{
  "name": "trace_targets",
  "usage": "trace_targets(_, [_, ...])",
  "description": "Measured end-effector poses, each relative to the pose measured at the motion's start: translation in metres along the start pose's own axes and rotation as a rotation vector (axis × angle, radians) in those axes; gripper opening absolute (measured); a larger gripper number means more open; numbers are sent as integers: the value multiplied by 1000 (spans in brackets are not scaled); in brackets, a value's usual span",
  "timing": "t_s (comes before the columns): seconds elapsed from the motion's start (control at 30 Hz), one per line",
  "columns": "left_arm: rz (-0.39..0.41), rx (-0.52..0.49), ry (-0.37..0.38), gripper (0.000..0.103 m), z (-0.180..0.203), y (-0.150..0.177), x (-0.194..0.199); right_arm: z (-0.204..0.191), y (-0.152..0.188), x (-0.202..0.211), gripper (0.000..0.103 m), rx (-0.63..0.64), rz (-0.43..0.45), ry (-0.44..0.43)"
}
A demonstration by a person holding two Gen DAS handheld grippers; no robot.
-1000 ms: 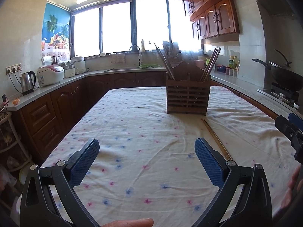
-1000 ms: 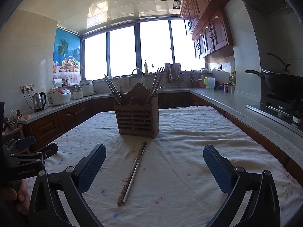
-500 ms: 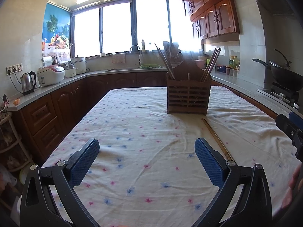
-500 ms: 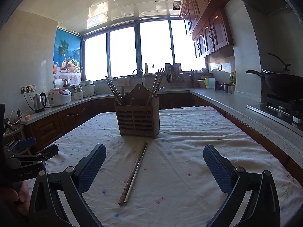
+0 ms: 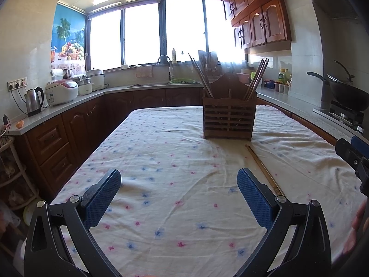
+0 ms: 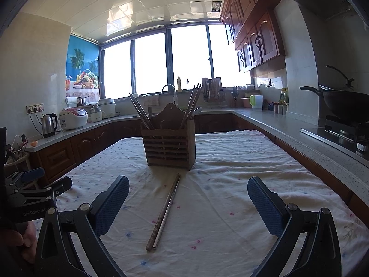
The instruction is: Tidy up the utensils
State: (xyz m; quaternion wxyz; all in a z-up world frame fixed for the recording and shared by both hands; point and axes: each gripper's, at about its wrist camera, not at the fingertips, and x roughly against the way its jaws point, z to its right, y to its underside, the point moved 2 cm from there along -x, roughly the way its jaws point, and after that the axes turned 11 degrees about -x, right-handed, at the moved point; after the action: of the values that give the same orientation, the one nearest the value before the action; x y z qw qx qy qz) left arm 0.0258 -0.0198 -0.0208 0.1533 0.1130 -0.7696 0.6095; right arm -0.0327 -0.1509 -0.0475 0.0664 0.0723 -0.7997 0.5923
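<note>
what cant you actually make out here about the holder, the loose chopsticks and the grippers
- Wooden holder: the slatted front hides its contents' lower ends in both views.
- Loose chopsticks: in the left wrist view, the left gripper's right finger covers their near end.
- Right gripper: frame edge crops it in the left wrist view.

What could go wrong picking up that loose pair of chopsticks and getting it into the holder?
1. The chopsticks lie flat on the wrinkled tablecloth; the open right gripper may pinch cloth or catch only one stick.
2. The wooden holder already has sticks leaning outward in both compartments; inserting more could knock them or tip it.
3. The open left gripper hovers nearby and could crowd the reach.
</note>
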Motion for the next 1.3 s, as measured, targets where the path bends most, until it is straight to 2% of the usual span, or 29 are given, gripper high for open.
trace_targets(1.3, [-5, -1, 33, 103, 3, -8, -4, -5, -6, -2, 103, -18, -10, -5])
